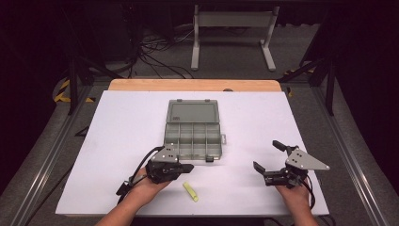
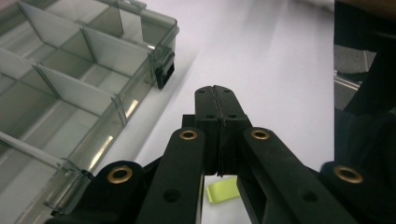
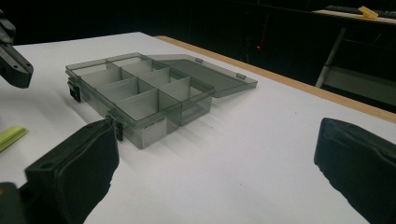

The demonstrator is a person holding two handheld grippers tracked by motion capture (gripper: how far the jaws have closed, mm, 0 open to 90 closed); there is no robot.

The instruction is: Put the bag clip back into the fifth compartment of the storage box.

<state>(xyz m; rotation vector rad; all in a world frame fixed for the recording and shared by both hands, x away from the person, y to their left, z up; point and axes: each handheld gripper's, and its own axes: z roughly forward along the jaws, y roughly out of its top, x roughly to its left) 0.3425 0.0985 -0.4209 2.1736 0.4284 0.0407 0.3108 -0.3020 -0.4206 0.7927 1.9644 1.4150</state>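
A clear grey compartment box [image 1: 193, 124] lies in the middle of the white table with its lid [image 1: 193, 112] flat open behind it and its compartments empty. A small yellow-green piece [image 1: 190, 191] lies on the table near the front edge. My left gripper [image 1: 188, 167] is shut with nothing between its jaws, just in front of the box's near left corner and a little left of the piece. In the left gripper view the closed jaws [image 2: 215, 93] point past the box [image 2: 140, 79], and the piece [image 2: 220, 192] lies beneath them. My right gripper [image 1: 268, 155] stands open and empty at the front right.
The right gripper view looks across bare table to the box [image 3: 154, 128], the piece [image 3: 10, 136] and the left gripper's tip [image 3: 14, 65]. A wooden strip [image 1: 193, 84] edges the table's far side. Beyond it stand a grey frame [image 1: 233, 28] and cables on the floor.
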